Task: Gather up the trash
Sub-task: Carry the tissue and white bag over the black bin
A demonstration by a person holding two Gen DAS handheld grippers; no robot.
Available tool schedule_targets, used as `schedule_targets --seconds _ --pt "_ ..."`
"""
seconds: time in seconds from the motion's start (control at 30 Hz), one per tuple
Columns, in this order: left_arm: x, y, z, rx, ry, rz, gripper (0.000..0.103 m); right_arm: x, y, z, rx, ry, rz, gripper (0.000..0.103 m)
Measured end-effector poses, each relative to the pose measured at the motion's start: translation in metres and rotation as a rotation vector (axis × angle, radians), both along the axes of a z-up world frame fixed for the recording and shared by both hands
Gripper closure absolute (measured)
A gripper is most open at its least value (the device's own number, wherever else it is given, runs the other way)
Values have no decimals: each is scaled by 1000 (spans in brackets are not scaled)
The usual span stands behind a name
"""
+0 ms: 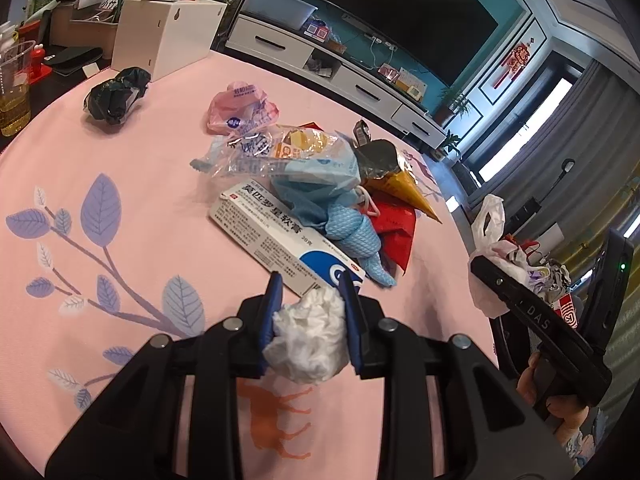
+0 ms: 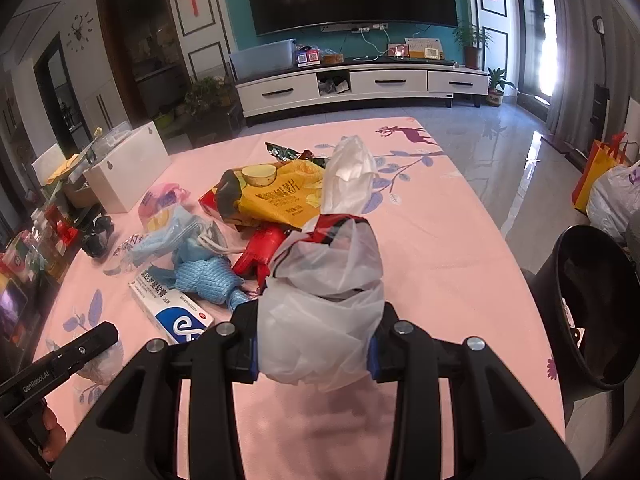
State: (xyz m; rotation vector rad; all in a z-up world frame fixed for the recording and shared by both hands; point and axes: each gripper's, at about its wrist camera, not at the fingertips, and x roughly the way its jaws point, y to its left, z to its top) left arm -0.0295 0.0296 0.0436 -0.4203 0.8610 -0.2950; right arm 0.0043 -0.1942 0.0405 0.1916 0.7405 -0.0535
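My left gripper [image 1: 309, 308] is shut on a crumpled white tissue [image 1: 308, 340], held above the pink tablecloth [image 1: 140, 160]. My right gripper [image 2: 314, 344] is shut on a white plastic bag [image 2: 324, 300] stuffed with trash. That bag [image 1: 490, 240] and the right gripper show at the right edge of the left wrist view. A trash pile lies ahead: a white and blue medicine box [image 1: 280, 236], blue mesh cloth [image 1: 352, 232], clear wrapper [image 1: 256, 152], pink wrapper [image 1: 240, 110], yellow chip bag [image 2: 276, 192], red wrapper [image 2: 260, 252] and a black crumpled bag [image 1: 114, 94].
A black bin [image 2: 592, 304] stands beside the table's right edge. A white box [image 1: 164, 36] sits at the far left corner, with a plastic cup [image 1: 14, 88] and clutter beyond. A TV stand [image 2: 360, 84] runs along the far wall. Bags [image 2: 608, 184] stand on the floor at right.
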Motion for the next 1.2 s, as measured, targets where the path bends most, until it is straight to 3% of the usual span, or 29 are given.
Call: schedule_targets --seconds 0.37,0.6,0.9,1.03,1.2 --pt "-3 -5 4 -10 -10 -19 74 -4 -2 11 -1 -31 3 66" --pt "-8 -28 25 -6 -56 -52 74 -19 -20 34 16 -80 2 66" --pt "-10 -96 60 4 -133 -159 74 -47 -57 67 24 -179 -60 66" --pt "-9 -134 73 -8 -180 -203 74 -58 -78 76 37 -192 -92 66" --pt "-5 -178 78 -36 -180 -267 74 -66 -105 80 41 -192 -139 66"
